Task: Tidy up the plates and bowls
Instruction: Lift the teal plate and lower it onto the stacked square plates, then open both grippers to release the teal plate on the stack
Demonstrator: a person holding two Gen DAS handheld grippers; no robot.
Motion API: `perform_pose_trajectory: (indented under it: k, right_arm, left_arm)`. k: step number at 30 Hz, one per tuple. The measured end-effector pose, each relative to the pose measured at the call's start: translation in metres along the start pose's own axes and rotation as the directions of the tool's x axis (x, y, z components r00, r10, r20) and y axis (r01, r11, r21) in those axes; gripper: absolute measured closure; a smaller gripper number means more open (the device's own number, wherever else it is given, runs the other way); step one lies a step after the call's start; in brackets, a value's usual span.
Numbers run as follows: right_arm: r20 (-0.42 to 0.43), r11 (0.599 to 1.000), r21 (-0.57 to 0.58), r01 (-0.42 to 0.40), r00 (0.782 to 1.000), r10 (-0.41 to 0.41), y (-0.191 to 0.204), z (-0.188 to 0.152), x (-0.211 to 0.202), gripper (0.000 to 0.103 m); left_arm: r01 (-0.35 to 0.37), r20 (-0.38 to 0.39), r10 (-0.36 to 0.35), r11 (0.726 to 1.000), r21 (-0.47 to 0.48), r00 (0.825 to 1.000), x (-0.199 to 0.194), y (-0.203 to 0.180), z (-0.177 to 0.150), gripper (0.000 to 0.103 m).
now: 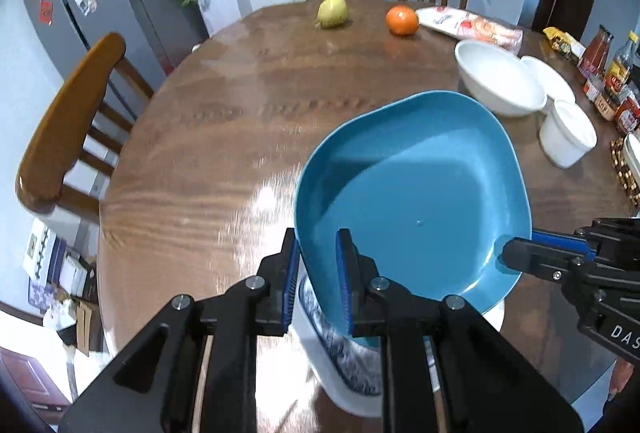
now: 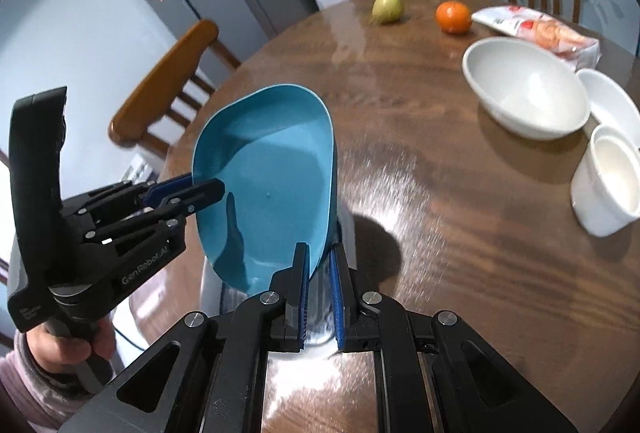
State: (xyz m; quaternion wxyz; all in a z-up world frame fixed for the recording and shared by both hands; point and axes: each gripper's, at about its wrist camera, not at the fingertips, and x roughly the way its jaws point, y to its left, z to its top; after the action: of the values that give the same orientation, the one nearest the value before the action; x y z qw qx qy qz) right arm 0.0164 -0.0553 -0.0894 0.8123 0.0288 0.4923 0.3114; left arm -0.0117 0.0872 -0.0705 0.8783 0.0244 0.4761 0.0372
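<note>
Left wrist view: both left gripper [image 1: 318,285] and right gripper [image 1: 516,251] clamp the tilted blue plate [image 1: 416,193] at lower centre above a patterned white dish [image 1: 344,361]; next, lower it level.

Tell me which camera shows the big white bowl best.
The right wrist view: the big white bowl sits whole and unobstructed on the table, its inside and rim plain. In the left wrist view the same bowl lies farther toward the edge, smaller, its near side cut off by the blue plate.
</note>
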Motion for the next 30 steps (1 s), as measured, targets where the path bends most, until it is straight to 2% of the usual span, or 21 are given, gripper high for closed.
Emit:
perform_pose_trajectory:
  k: [6,12,14,30]
  right_arm:
    - [-0.073,1.000,-0.017,-0.021,0.997,0.020,0.005,-0.019,0.016,0.092]
    - [-0.123,0.999,-0.017,-0.035,0.992,0.032,0.004,-0.032,0.023,0.091]
    - [-0.135,0.999,-0.015,-0.041,0.990,0.039,0.005,-0.036,0.026,0.091]
    - [-0.141,0.999,-0.025,-0.020,0.990,0.016,0.004,-0.039,0.032,0.091]
  left_arm:
    - [0.008,-0.078,-0.012,0.999,-0.049,0.997,0.010,0.004,-0.023,0.087]
    - [0.007,-0.120,-0.014,0.998,-0.056,0.993,0.016,0.001,-0.035,0.085]
    - [0.001,-0.121,-0.007,0.999,-0.049,0.993,0.017,0.000,-0.036,0.082]
    - [-0.023,-0.127,0.019,0.999,-0.029,0.992,0.022,-0.006,-0.039,0.082]
